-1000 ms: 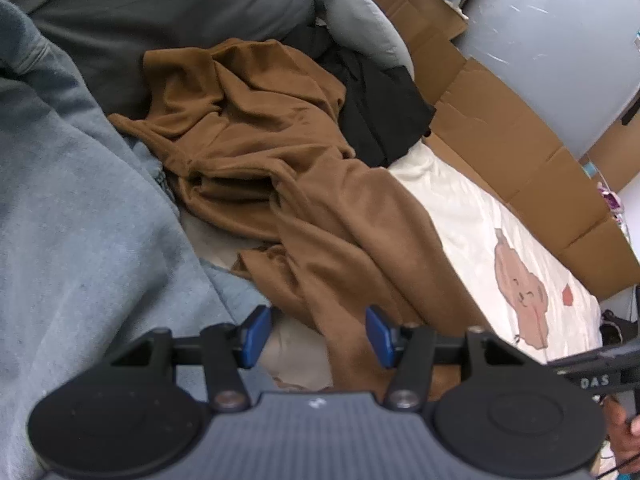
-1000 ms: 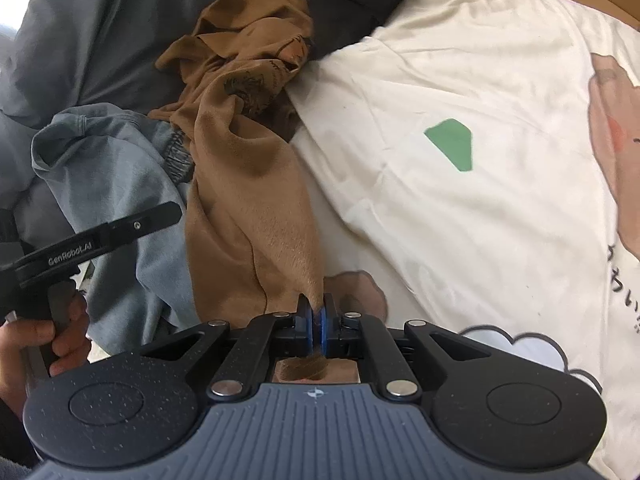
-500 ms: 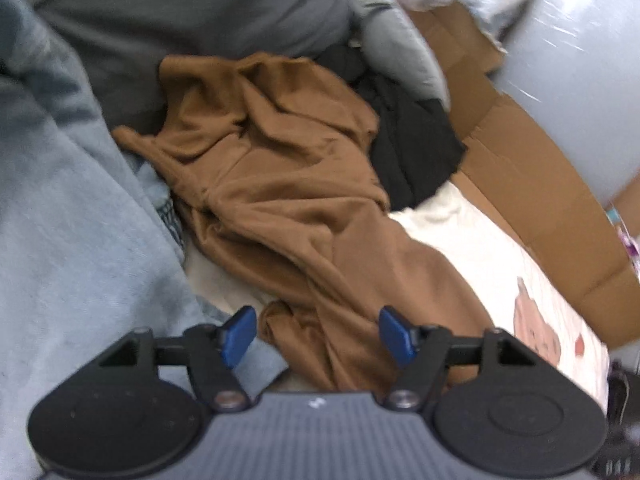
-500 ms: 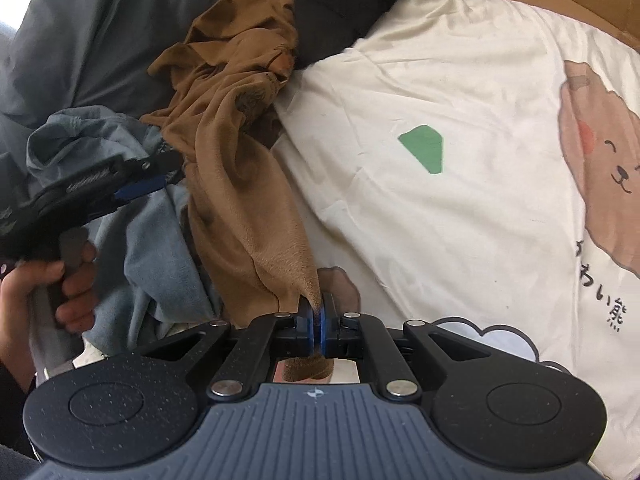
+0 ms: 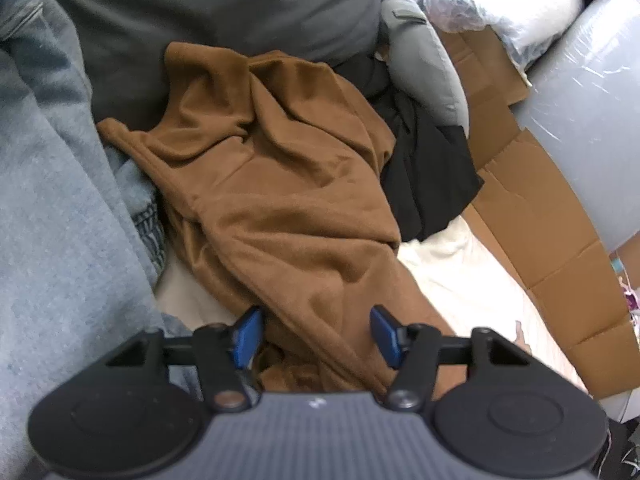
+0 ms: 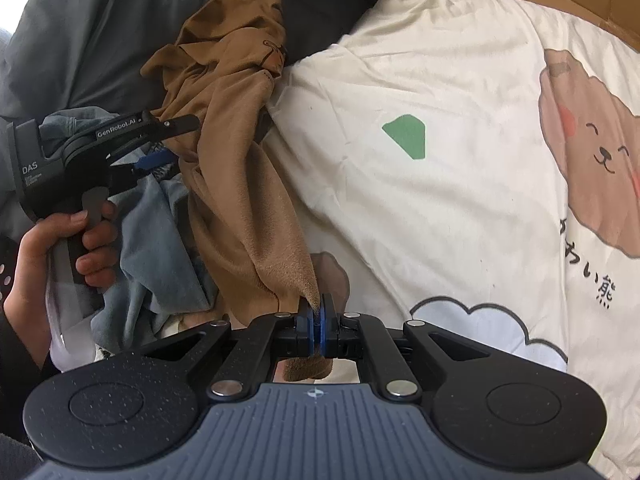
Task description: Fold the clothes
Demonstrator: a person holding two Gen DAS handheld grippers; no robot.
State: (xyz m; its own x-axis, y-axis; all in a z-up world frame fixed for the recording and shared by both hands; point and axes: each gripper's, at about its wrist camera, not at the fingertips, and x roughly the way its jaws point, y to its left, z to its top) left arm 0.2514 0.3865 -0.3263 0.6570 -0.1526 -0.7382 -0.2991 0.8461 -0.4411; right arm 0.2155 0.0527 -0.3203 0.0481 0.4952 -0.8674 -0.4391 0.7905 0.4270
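A crumpled brown garment [image 5: 288, 184] lies across the bed, stretched toward both grippers. My left gripper [image 5: 316, 334] is open, its blue pads on either side of a brown fold near the garment's lower part. In the right wrist view the left gripper [image 6: 160, 148] sits at the garment's left edge. My right gripper [image 6: 319, 322] is shut on a corner of the brown garment [image 6: 240, 200] and holds it just above the cream bedsheet [image 6: 460, 208].
A blue-grey garment [image 5: 52, 240] lies to the left, a black garment [image 5: 424, 168] to the right of the brown one. Dark grey bedding [image 5: 208, 4] and a grey pillow [image 5: 424, 60] lie behind. Cardboard [image 5: 540, 220] lines the bed's right edge.
My left gripper has moved forward over the brown garment, so a fold now lies between its open pads. My right gripper has kept its grip on the corner and the cloth has pulled straighter.
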